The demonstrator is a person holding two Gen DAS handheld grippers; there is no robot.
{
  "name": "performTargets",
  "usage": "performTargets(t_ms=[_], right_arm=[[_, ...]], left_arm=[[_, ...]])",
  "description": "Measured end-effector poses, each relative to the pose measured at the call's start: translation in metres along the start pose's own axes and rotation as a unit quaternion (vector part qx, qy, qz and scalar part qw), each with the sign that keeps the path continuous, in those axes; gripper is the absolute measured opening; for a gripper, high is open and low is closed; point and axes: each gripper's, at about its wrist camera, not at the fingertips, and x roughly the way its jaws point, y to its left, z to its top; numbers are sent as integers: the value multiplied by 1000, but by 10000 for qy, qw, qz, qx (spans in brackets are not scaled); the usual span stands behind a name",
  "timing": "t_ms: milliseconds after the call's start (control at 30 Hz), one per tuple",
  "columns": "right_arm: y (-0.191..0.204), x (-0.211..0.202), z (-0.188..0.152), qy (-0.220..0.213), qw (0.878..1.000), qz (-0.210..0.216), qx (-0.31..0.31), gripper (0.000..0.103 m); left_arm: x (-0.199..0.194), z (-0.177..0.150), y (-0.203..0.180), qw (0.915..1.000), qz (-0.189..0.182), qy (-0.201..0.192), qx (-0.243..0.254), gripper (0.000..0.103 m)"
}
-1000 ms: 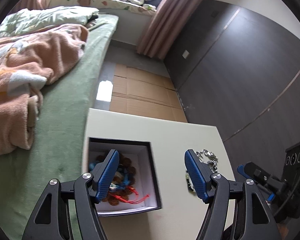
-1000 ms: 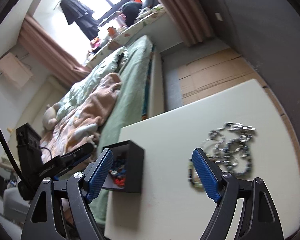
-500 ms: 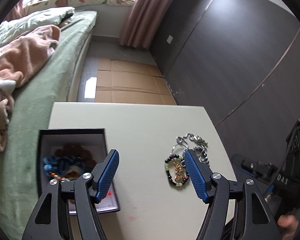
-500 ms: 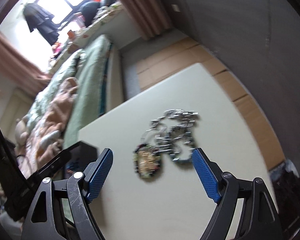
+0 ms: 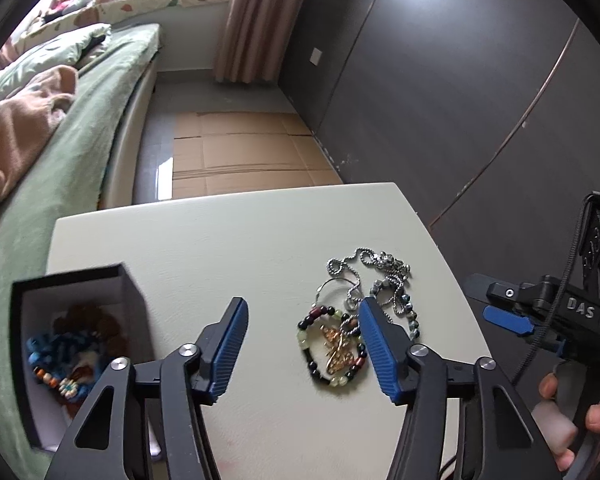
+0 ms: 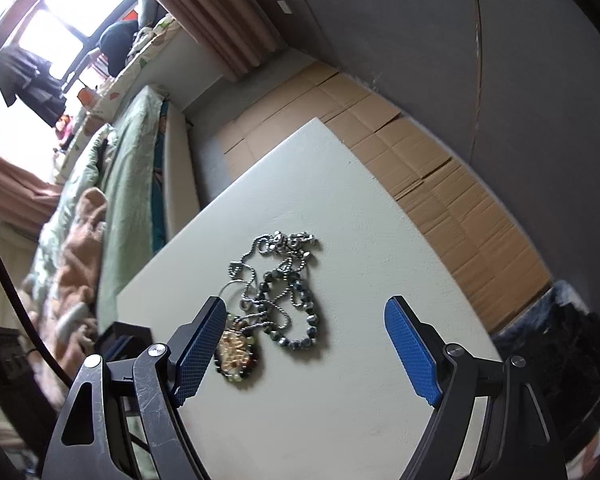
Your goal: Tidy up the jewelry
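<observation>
Both grippers hover over the jewelry pile (image 5: 360,312) near the tabletop's (image 5: 228,248) right edge: left gripper (image 5: 302,354) jaws just narrowed but empty, right gripper (image 6: 306,354) jaws spread wide.

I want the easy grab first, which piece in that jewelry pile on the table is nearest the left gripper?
The round bead bracelet with the gold charm inside it. It lies at the pile's near end, just ahead of the left gripper; the silver chains lie farther back.

Counter (image 5: 228,248): matt, smooth, cream. Chain (image 5: 364,276): shiny metal. Bracelet (image 5: 332,348): glossy beads. Box (image 5: 132,300): matt black card. Claw pads (image 5: 230,344): ribbed blue plastic. Floor at 12 o'clock: cardboard (image 5: 240,152).
</observation>
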Motion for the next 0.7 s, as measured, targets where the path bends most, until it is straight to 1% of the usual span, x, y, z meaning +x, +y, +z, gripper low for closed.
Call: performTargets(t_ms=[133, 200, 333, 400, 433, 633, 700], right_arm=[[-4, 2, 4, 20, 9999, 0, 103, 82], [-5, 3, 8, 18, 9999, 44, 117, 81], [-6, 7, 14, 34, 9997, 125, 210, 81], [-7, 9, 17, 43, 9996, 140, 249, 81], [-8, 10, 18, 55, 9995, 150, 274, 81], [-13, 16, 26, 124, 9984, 206, 502, 81], [-13, 17, 28, 122, 9983, 223, 519, 81]], left_arm=[[18, 6, -4, 9999, -63, 126, 0, 51], [28, 9, -5, 9997, -89, 211, -22, 45], [50, 14, -6, 9990, -155, 419, -51, 45], [58, 14, -4, 9985, -169, 511, -116, 41], [63, 14, -4, 9981, -173, 575, -119, 37], [80, 10, -10, 9966, 11, 821, 91, 36], [81, 10, -15, 9968, 137, 754, 230, 35]])
